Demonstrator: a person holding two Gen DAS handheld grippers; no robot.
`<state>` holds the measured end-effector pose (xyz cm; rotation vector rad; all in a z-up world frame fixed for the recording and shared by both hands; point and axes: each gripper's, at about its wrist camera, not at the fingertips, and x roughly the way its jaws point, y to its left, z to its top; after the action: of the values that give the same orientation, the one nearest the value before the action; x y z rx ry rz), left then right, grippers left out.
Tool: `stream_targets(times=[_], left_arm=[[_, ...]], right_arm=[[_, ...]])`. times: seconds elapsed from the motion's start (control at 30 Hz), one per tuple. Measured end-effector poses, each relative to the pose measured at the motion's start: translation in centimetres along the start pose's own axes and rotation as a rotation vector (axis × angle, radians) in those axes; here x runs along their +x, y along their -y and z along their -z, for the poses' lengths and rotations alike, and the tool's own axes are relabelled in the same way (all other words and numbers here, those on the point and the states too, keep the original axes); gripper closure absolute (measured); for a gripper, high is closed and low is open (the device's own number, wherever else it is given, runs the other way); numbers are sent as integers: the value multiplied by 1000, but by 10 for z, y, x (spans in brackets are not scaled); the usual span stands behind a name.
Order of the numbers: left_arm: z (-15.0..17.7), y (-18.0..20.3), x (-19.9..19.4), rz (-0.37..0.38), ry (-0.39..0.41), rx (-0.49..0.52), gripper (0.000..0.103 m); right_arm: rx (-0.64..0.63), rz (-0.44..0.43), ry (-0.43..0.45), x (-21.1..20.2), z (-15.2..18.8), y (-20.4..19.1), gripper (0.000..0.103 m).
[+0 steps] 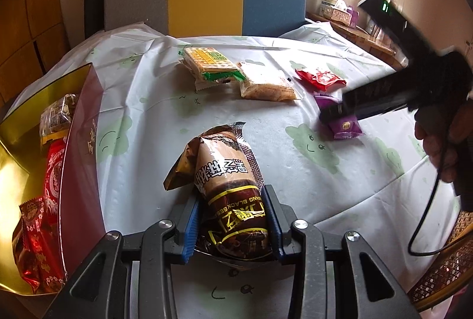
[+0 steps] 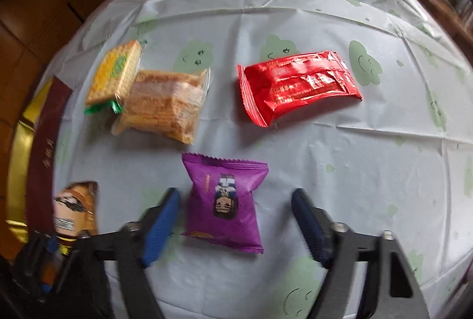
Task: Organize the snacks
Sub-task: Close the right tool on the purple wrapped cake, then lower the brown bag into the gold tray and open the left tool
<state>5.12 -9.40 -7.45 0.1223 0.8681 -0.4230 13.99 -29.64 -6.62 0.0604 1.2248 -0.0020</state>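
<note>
Two handheld grippers sorting wrapped snacks on a worktop point(image 2: 295, 147) covered in a pale cloth.

The left gripper point(image 1: 233, 218) has its blue fingers point(image 1: 191, 226) clamped on a brown sesame snack pack point(image 1: 227, 180), just right of the open gold-lined box point(image 1: 79, 141) (which holds red packets). Further right of the box, the right gripper point(image 2: 236, 227) has its fingers apart, a purple packet point(image 2: 226, 200) lying between them untouched; a red packet point(image 2: 298, 88) and two biscuit packs point(image 2: 153, 91) lie beyond.

Left gripper point(image 1: 233, 218) clamped — right gripper point(image 2: 235, 223) agape
</note>
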Motion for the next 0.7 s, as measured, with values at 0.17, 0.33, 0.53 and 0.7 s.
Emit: stream_targets(times=[0.17, 0.33, 0.53, 0.7], left_arm=[[-2, -1, -6, 53, -17, -5, 64], [-10, -4, -23, 90, 0, -27, 65], [-29, -15, -55, 106, 69, -74, 65], [-43, -51, -72, 53, 87, -171, 65]], right_arm=[[-27, 8, 25, 1, 0, 1, 61], [-33, 4, 25, 4, 4, -3, 58], [-80, 44, 34, 5, 7, -14, 59], [-123, 78, 46, 9, 7, -26, 60]])
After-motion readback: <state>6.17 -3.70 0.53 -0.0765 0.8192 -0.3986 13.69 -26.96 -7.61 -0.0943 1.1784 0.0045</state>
